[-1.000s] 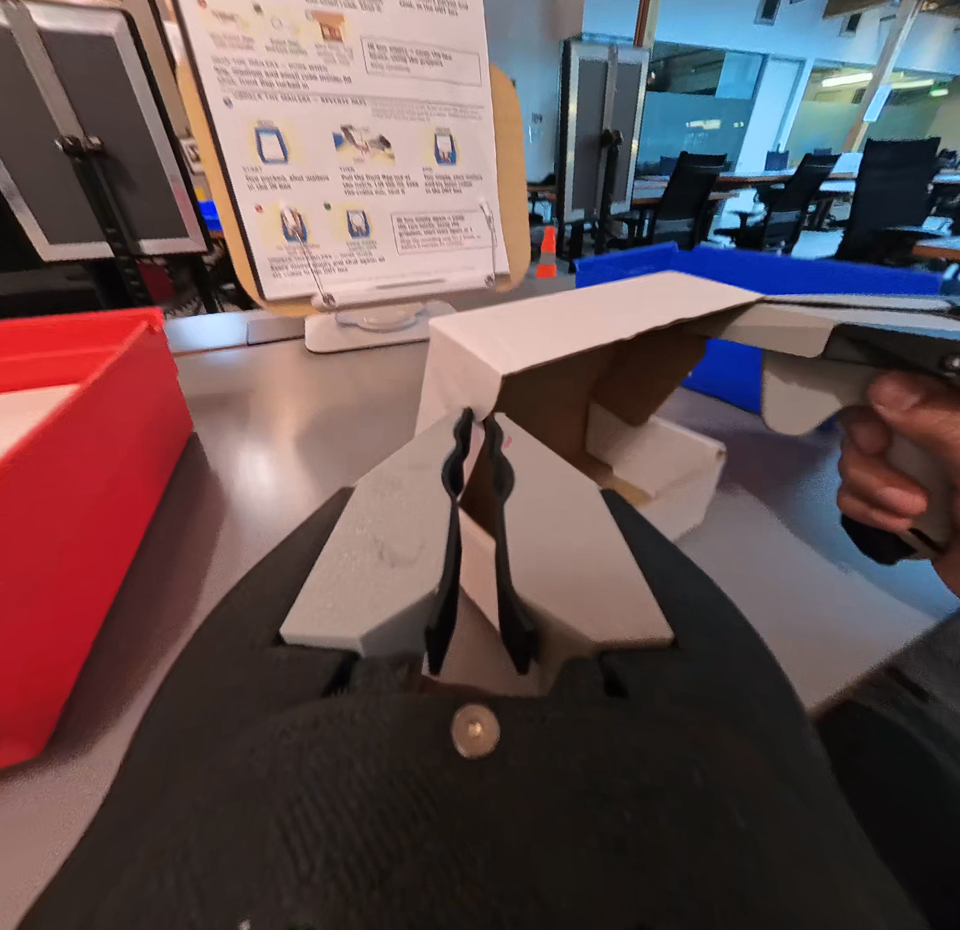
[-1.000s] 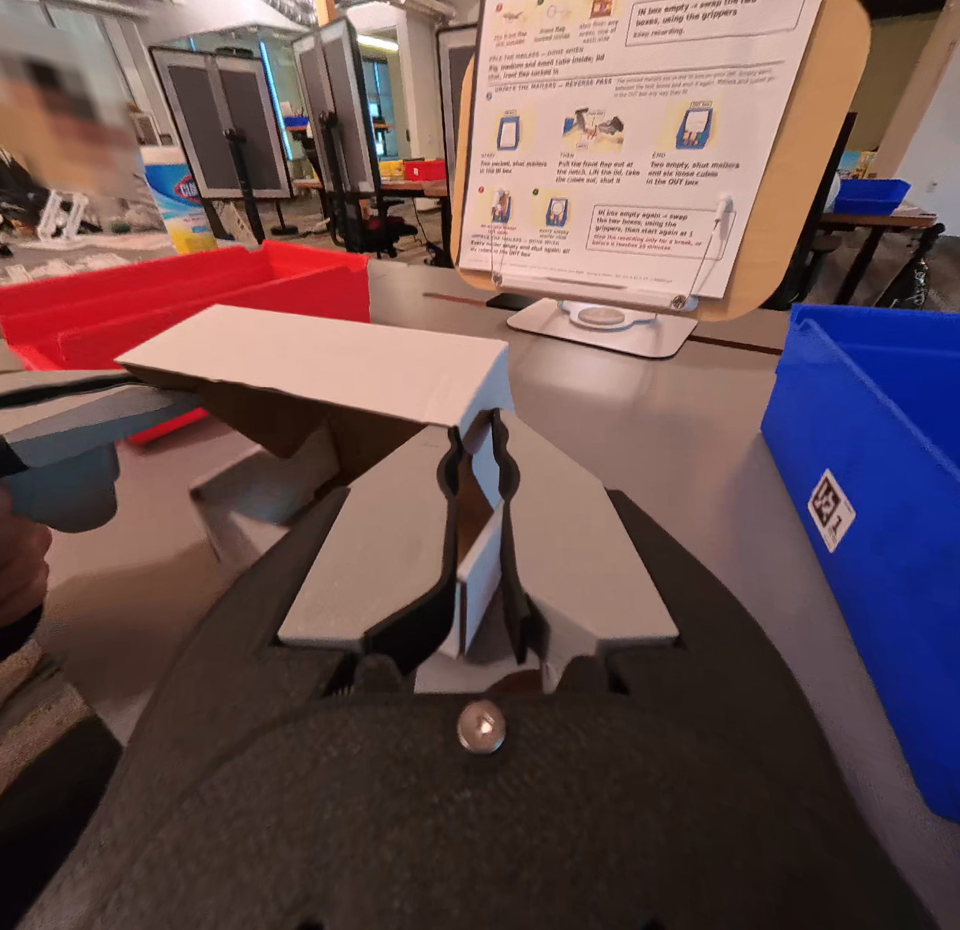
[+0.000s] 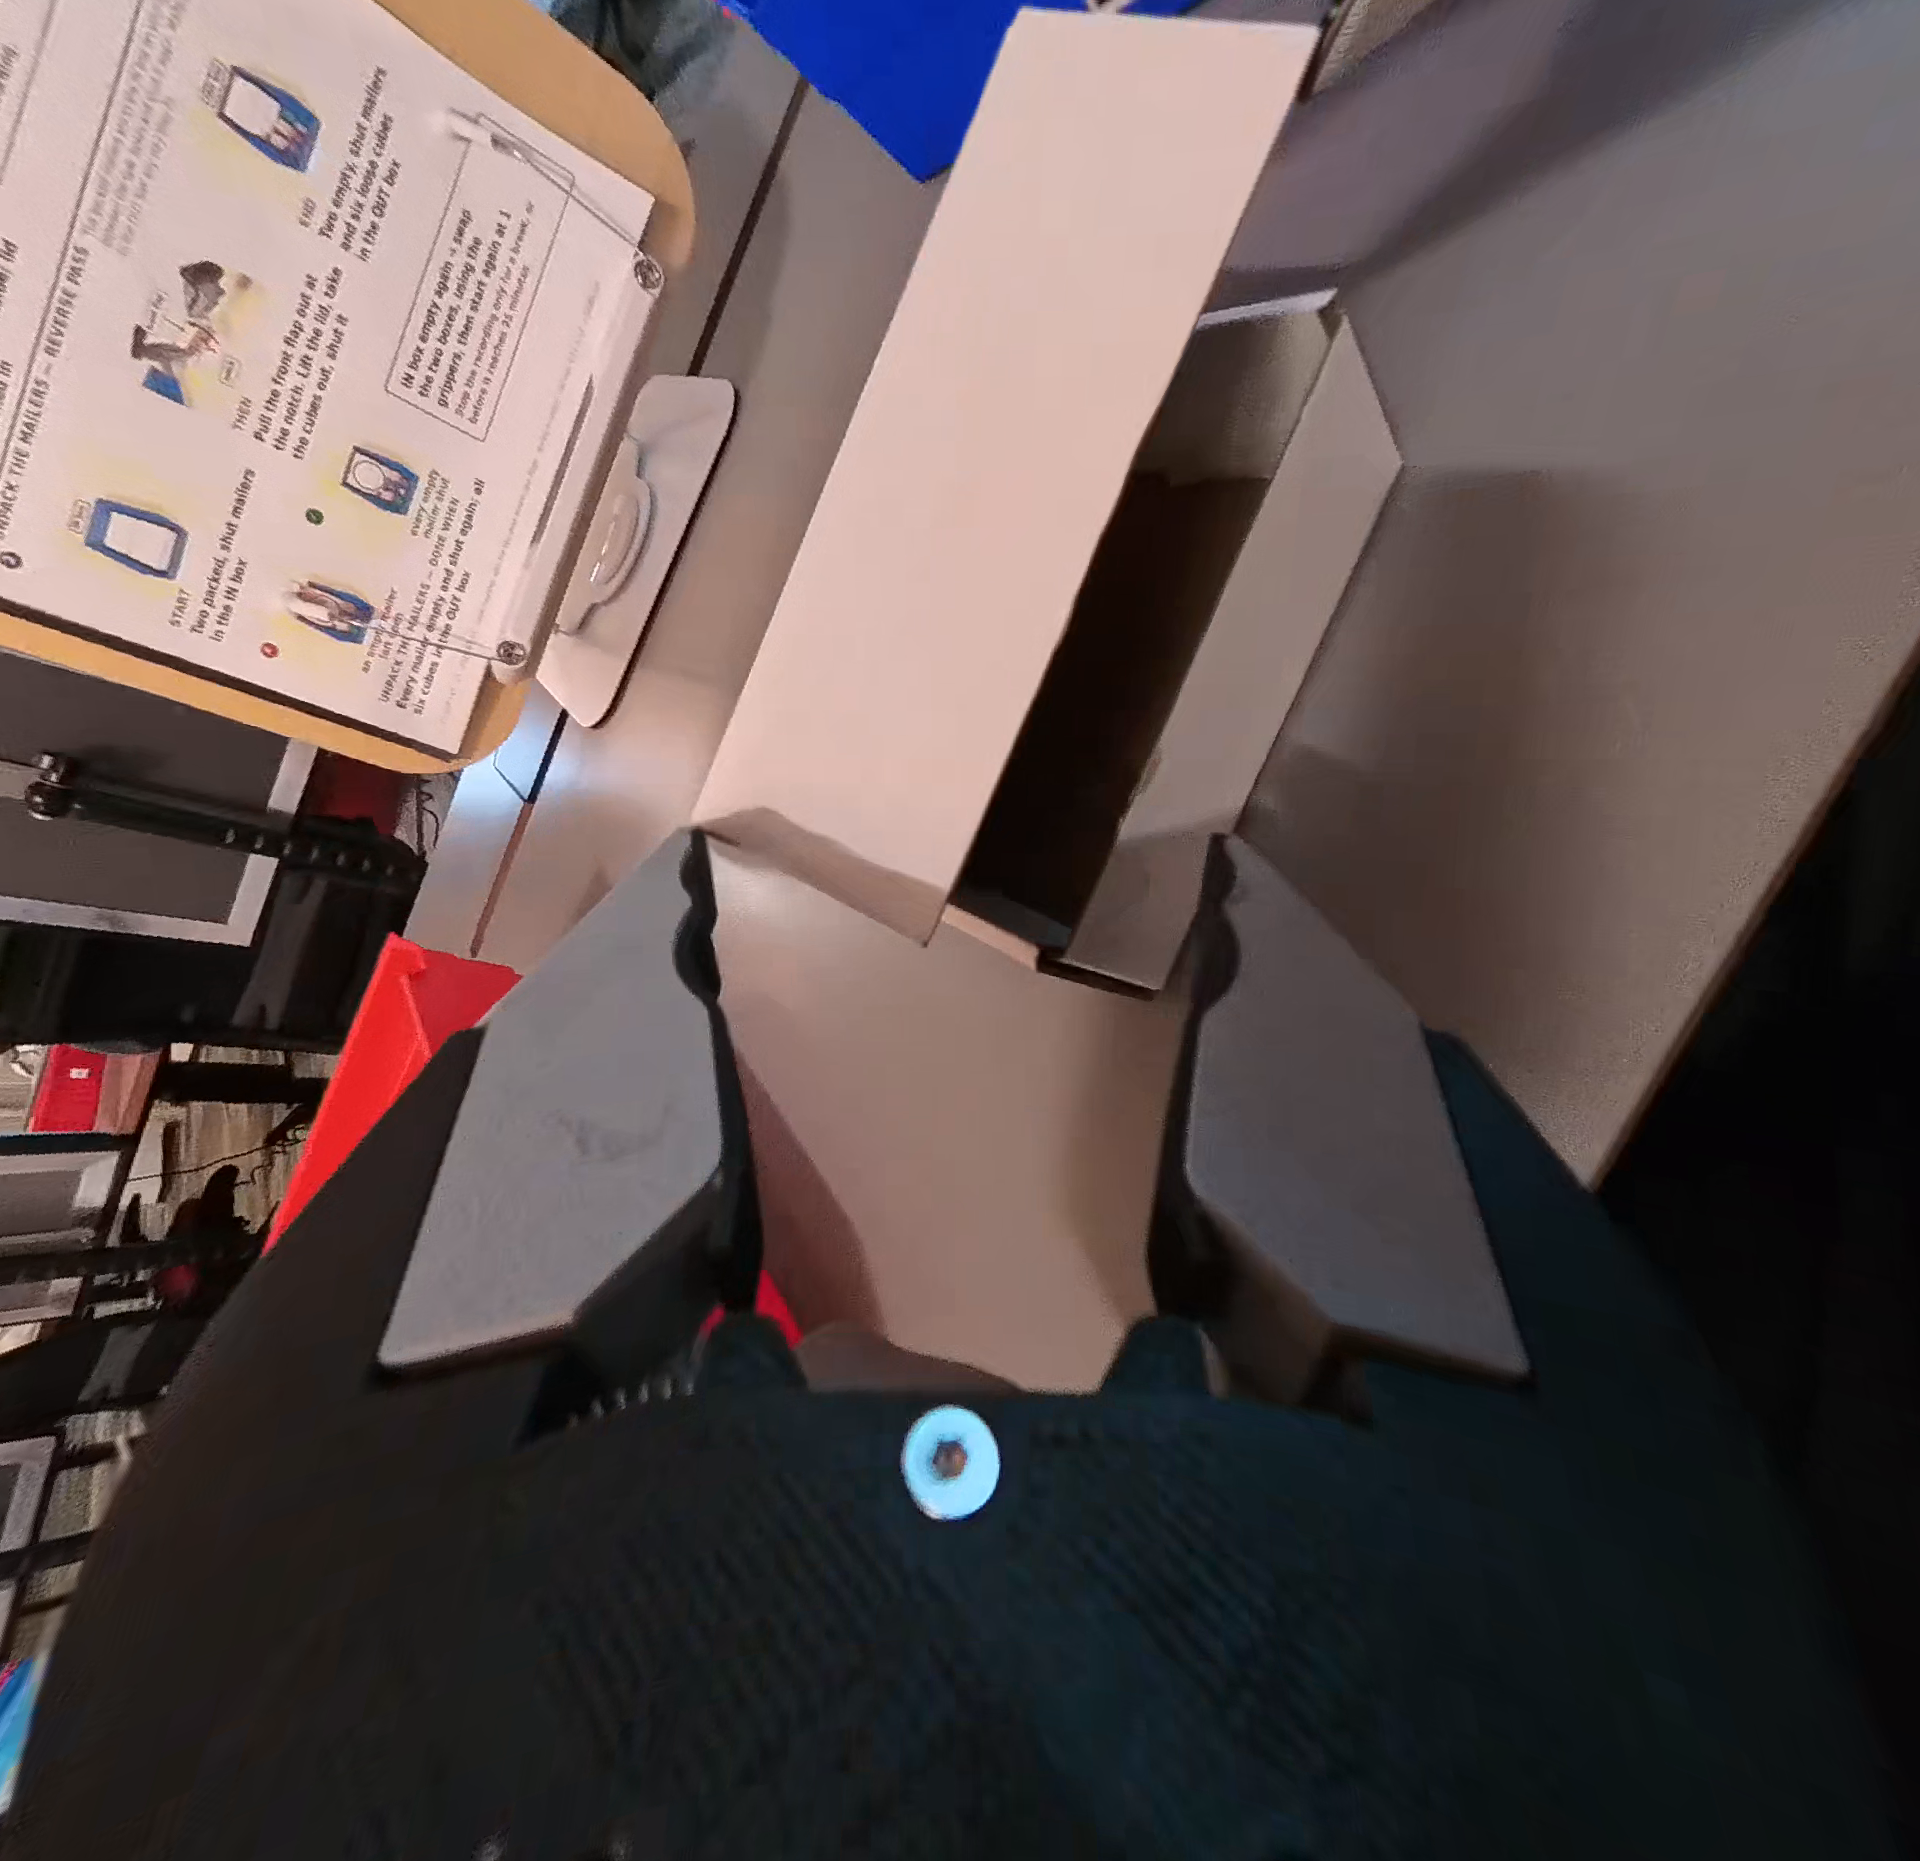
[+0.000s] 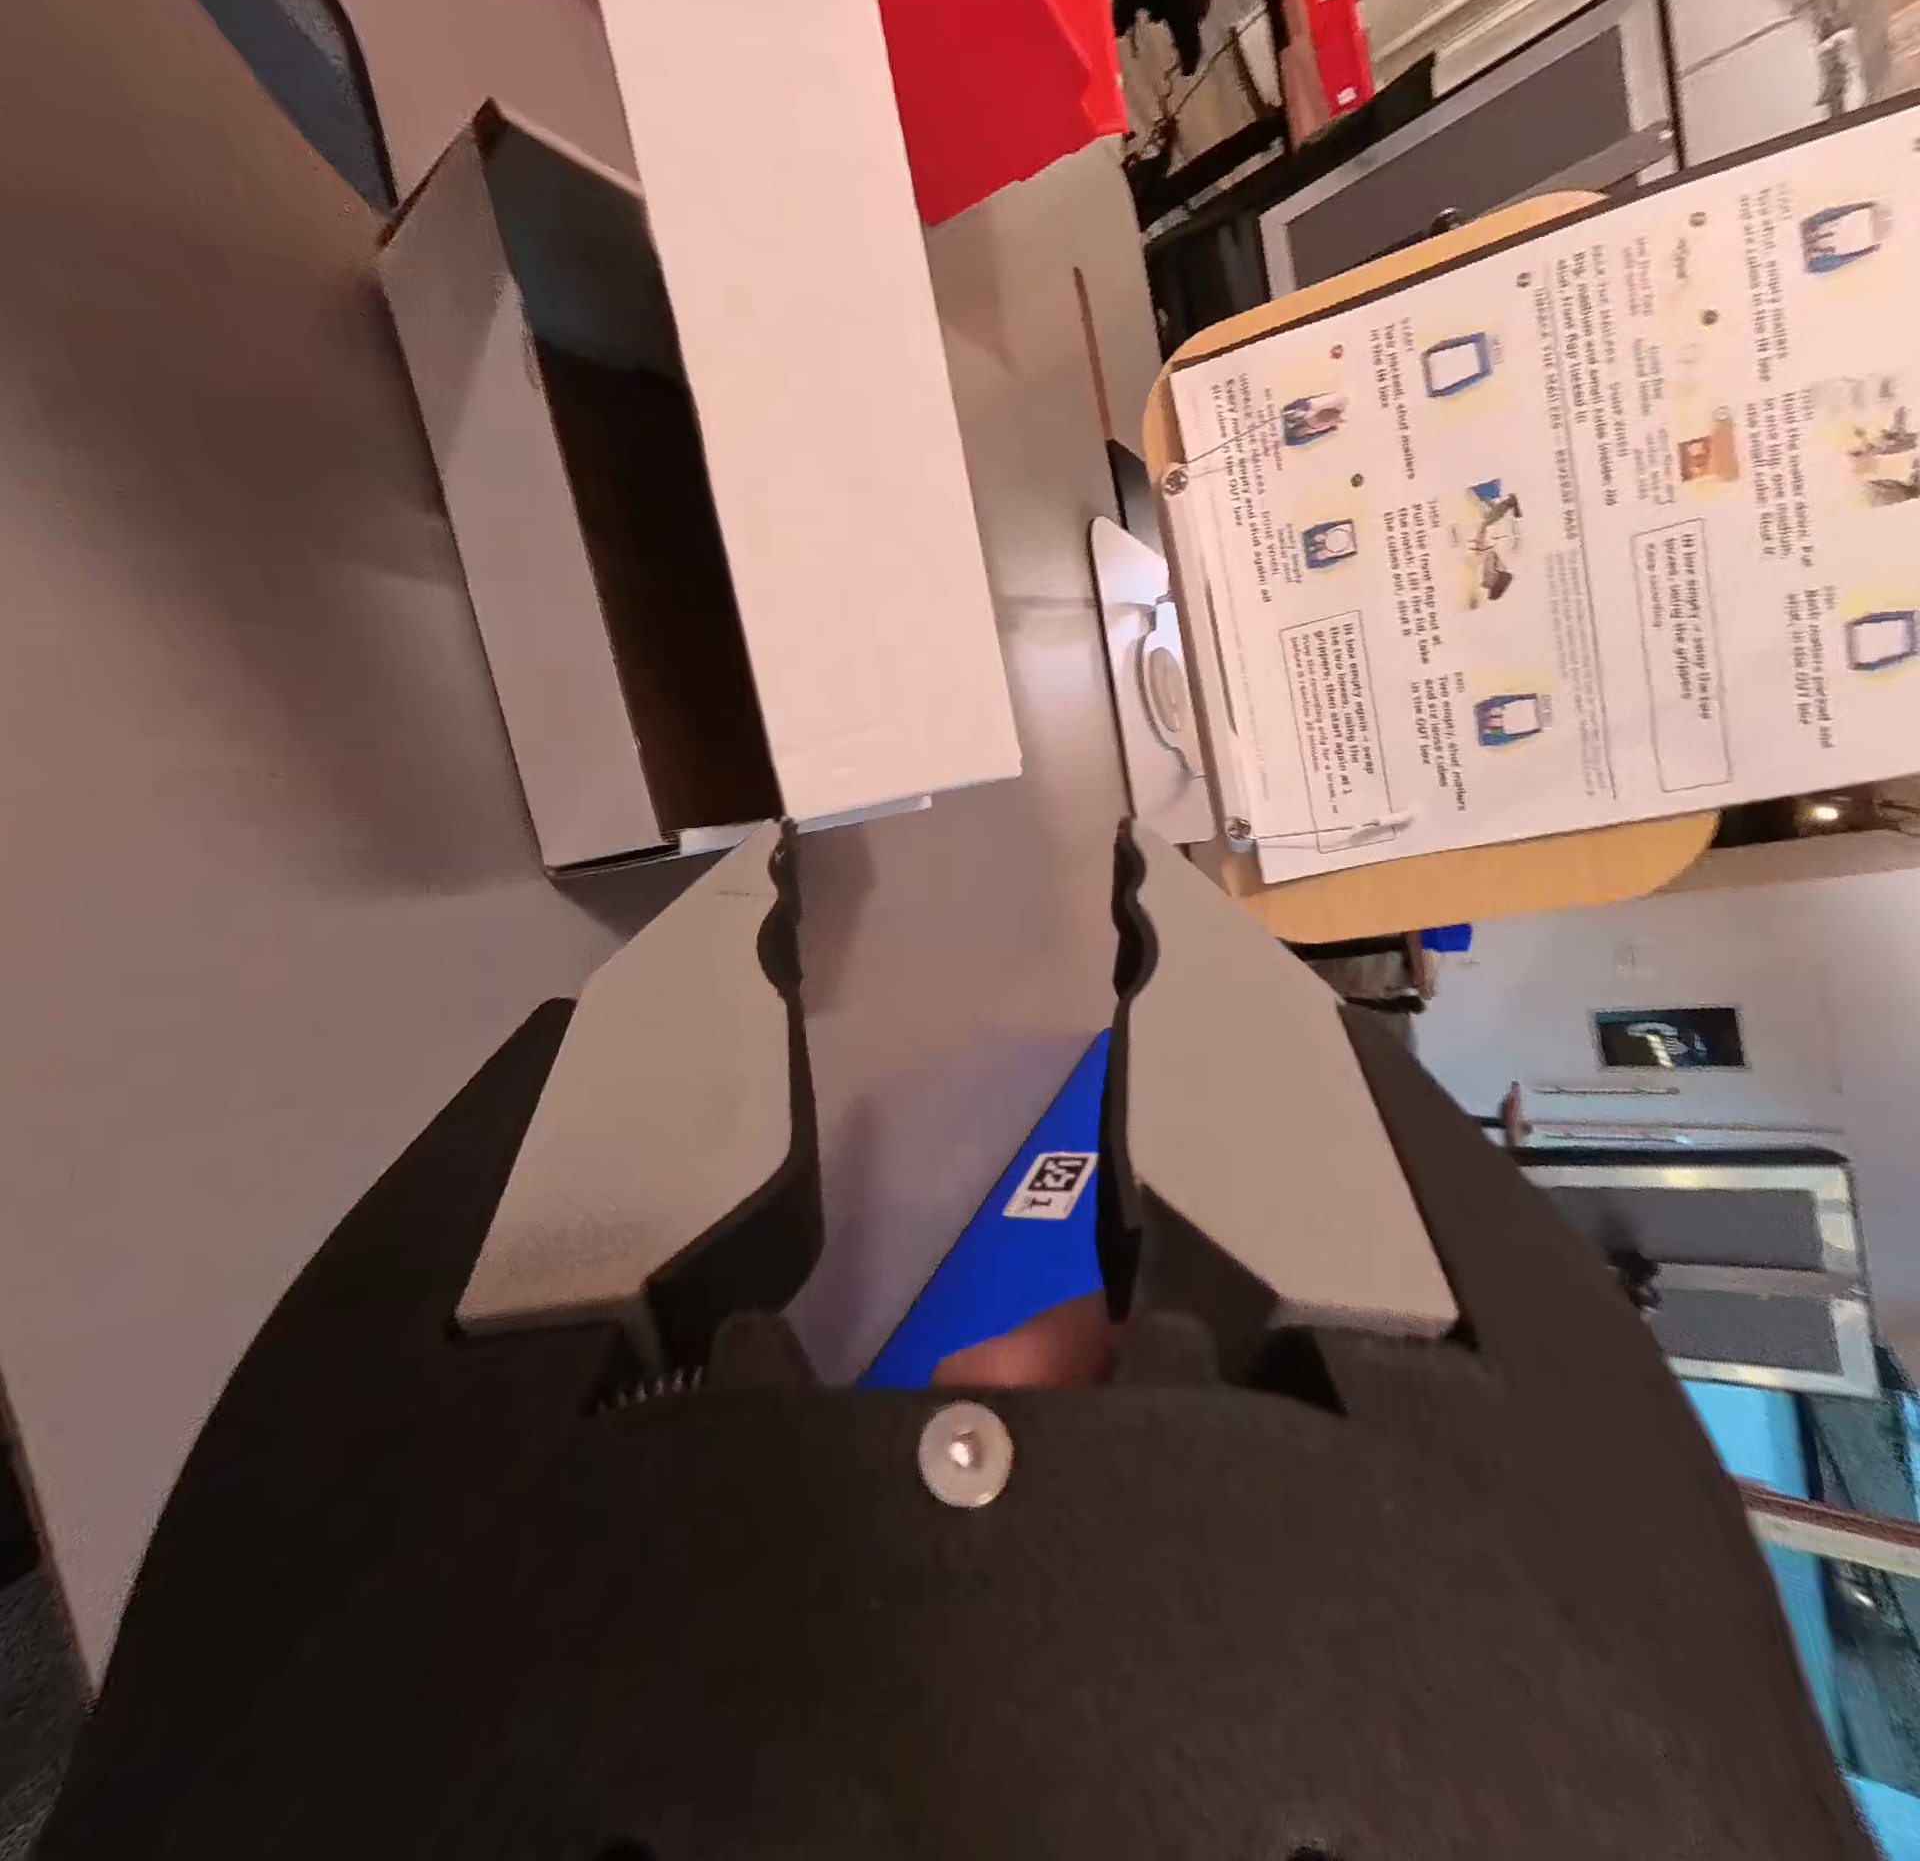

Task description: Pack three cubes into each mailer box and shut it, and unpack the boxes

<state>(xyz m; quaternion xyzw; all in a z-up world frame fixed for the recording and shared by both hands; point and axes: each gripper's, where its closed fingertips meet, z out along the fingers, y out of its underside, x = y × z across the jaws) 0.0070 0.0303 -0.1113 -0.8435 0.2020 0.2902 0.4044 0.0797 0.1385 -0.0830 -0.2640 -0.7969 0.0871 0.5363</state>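
A white cardboard mailer box lies on the grey table point(image 3: 1579, 616). Its lid point(image 3: 1018, 409) is part-way up over the base point(image 3: 1288, 668), and the inside is dark; no cubes show. My left gripper point(image 3: 954, 907) is open at one end of the box, rolled onto its side, with the lid's end flap point(image 3: 935, 1105) lying between the spread jaws. My right gripper point(image 4: 956, 866) is open at the other end, also rolled sideways, just short of the lid point(image 4: 800, 409) and base point(image 4: 468, 481), with only table between its jaws.
A blue bin point(image 3: 883, 55) stands beyond the box in the left wrist view and close under my right gripper point(image 4: 1018, 1219). A red bin point(image 4: 987, 66) sits on the other side point(image 3: 384, 1063). An instruction board on a stand point(image 3: 312, 357) is at the table's back.
Both grippers were shut on the lid's end flaps and held it raised. Both have opened, let go and rolled about a quarter turn. The lid now sits lower over the base.
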